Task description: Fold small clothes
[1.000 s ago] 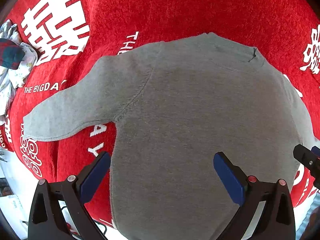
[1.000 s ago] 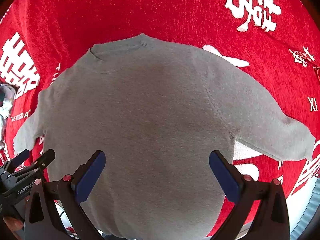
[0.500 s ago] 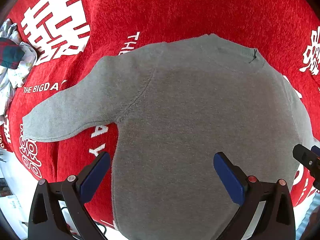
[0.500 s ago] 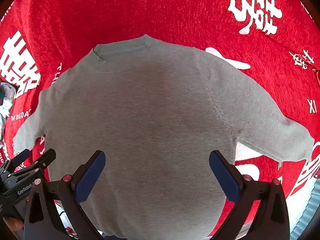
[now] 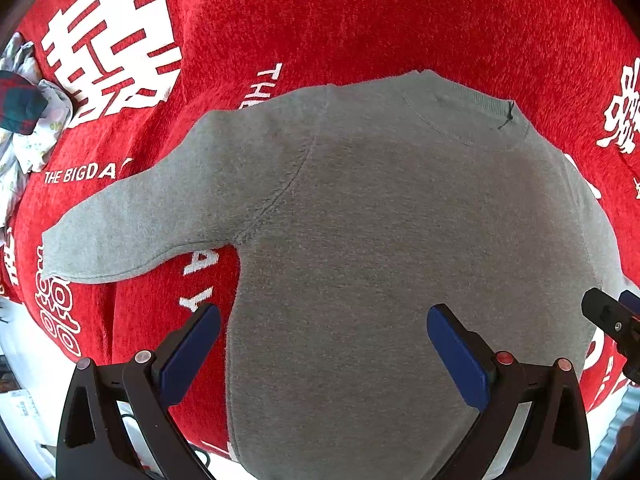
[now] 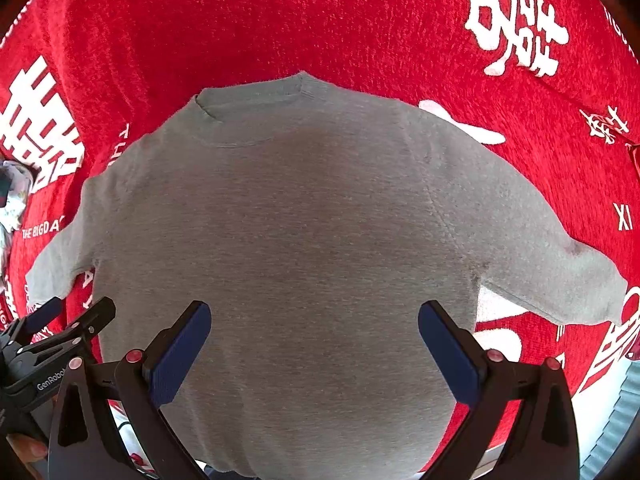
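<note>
- Far left edge: crumpled pile [image 5: 24, 120] of pale printed cloth with a dark plaid piece on top, lying on the red cloth [image 5: 360, 20], well apart from the sweater. It also shows at the left rim of the right wrist view, small and blurred.
- Red cloth covers the surface; white characters and lettering printed on it, "THE BIGDA" partly readable beside the left sleeve.
- Left sleeve [image 5: 140, 224]: spread outward and slightly downward, flat, cuff near the left rim of the left wrist view.
- Sweater [image 5: 400, 240]: grey, long-sleeved, laid flat on the red cloth, collar [image 5: 472, 100] away from the cameras, hem toward them. The hem runs off the bottom of both views.
- Left gripper [image 5: 323, 334]: jaws wide apart, nothing between them, above the lower left part of the body; the left finger is over red cloth just beside the sweater's side edge, the right finger over grey fabric. Contact with the fabric cannot be judged.
- Right gripper [image 6: 314, 330]: jaws wide apart, holding nothing, both fingers over the lower body of the sweater.
- Right sleeve [image 6: 560, 264]: spread outward to the right, flat, cuff near the right rim of the right wrist view, with a small dark spot near its upper edge.
</note>
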The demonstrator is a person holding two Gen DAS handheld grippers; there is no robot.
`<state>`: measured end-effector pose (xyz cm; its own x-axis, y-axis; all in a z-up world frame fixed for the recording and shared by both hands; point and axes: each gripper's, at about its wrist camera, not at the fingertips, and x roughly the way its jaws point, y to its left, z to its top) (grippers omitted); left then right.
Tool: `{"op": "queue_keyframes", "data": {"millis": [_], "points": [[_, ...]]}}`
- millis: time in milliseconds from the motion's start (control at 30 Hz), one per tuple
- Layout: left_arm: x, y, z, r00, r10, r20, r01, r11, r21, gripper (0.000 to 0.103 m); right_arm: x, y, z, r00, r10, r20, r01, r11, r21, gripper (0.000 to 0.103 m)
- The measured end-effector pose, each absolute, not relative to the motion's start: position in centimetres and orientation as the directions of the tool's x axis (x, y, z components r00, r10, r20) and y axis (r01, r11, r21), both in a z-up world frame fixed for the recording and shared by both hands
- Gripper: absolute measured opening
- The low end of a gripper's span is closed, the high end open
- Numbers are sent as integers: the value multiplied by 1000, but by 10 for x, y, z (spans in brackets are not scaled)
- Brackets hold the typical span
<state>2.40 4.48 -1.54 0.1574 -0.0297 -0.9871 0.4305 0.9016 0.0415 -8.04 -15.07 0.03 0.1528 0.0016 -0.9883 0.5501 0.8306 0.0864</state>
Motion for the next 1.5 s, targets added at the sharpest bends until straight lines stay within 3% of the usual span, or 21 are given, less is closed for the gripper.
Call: {"op": "queue_keyframes", "data": {"millis": [867,1067,1300,1500], "points": [[38,73,-18,135,-95,-986,397,917,-35,103,-64,-120,4,153,9,-988,511,855,87,103],[61,134,-29,130,-187,-974,258,955,-149,103,-55,-100,-1,145,23,-989,470,878,89,103],[98,248,-75,183,-147,-972,1,989,-149,103,-42,-70,-16,113,50,-992,413,906,92,103],[129,288,-110,205,-256,-945,-89,956,-279,103,-28,-44,-27,84,60,-995,359,929,86,103]]}}
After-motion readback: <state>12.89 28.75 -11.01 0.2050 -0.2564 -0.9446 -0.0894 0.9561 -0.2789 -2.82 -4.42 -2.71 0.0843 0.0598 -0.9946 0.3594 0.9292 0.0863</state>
